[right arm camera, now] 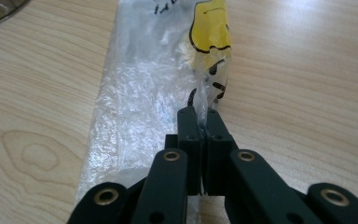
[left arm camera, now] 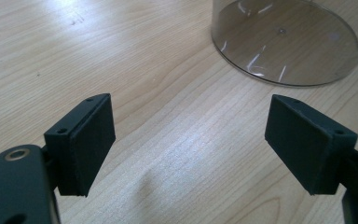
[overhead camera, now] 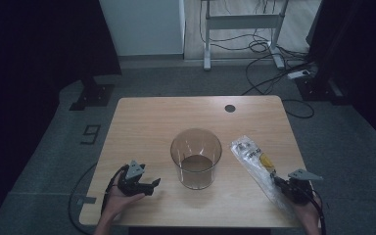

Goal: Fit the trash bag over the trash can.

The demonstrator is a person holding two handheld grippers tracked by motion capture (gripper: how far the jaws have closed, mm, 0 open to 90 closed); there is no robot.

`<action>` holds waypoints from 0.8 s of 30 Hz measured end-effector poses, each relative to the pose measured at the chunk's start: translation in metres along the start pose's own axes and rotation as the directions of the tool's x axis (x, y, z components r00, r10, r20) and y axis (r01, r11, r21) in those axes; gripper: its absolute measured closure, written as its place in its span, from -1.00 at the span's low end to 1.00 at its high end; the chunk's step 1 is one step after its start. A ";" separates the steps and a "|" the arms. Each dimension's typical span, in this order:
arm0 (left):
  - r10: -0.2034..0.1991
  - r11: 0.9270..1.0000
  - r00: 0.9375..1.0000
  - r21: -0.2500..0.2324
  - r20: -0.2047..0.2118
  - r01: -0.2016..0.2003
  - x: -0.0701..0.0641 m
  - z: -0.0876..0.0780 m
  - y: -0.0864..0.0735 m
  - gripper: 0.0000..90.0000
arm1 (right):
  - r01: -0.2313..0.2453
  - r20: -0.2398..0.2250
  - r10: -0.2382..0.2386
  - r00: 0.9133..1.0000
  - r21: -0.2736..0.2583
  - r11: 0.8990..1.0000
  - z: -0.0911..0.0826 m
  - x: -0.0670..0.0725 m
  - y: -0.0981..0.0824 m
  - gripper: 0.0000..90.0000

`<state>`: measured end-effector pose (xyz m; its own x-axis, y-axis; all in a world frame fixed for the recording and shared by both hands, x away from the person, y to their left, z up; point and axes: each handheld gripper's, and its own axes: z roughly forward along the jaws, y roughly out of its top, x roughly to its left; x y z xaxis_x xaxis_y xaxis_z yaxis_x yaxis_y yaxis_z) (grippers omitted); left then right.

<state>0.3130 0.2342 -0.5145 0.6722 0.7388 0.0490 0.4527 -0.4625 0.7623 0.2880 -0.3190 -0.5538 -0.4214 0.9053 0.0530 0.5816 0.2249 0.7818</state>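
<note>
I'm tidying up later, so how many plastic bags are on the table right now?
1. The plastic bag lies on the table right of the clear tub, its near end pinched in the right gripper.

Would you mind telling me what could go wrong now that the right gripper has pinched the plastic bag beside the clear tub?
1. The right gripper is shut on a thin fold of the bag; the slick film might slip out or tear when lifted.
2. The tub stands close by and looks light; a trailing bag could perhaps knock it over.
3. The left gripper is open and holds nothing, so the tub is unsteadied.
</note>
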 end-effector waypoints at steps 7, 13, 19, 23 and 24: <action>-0.006 1.000 1.000 -0.009 -0.006 0.006 0.001 -0.002 0.001 -0.65 | 0.041 -0.048 -0.046 0.998 -0.102 0.994 -0.015 0.002 0.004 0.98; -0.031 0.999 0.999 -0.033 -0.022 0.030 0.003 -0.005 0.001 -0.65 | 0.076 -0.085 -0.092 0.992 -0.178 0.981 -0.033 0.011 0.015 0.98; -0.049 0.997 0.999 -0.054 -0.015 0.048 0.004 -0.009 0.003 -0.65 | 0.101 -0.096 -0.127 0.987 -0.242 0.965 -0.050 0.022 0.027 0.98; -0.050 0.997 0.999 -0.058 -0.014 0.049 0.003 -0.010 0.004 -0.64 | 0.106 -0.100 -0.139 0.985 -0.284 0.953 -0.062 0.026 0.033 0.98; -0.049 0.997 0.999 -0.059 -0.014 0.048 0.003 -0.010 0.004 -0.64 | 0.110 -0.098 -0.145 0.985 -0.298 0.948 -0.065 0.027 0.035 0.98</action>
<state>0.3113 0.2397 -0.5051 0.6411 0.7672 0.0208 0.4491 -0.3970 0.8004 0.2513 -0.3100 -0.4849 -0.5673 0.8235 0.0001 0.2982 0.2054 0.9321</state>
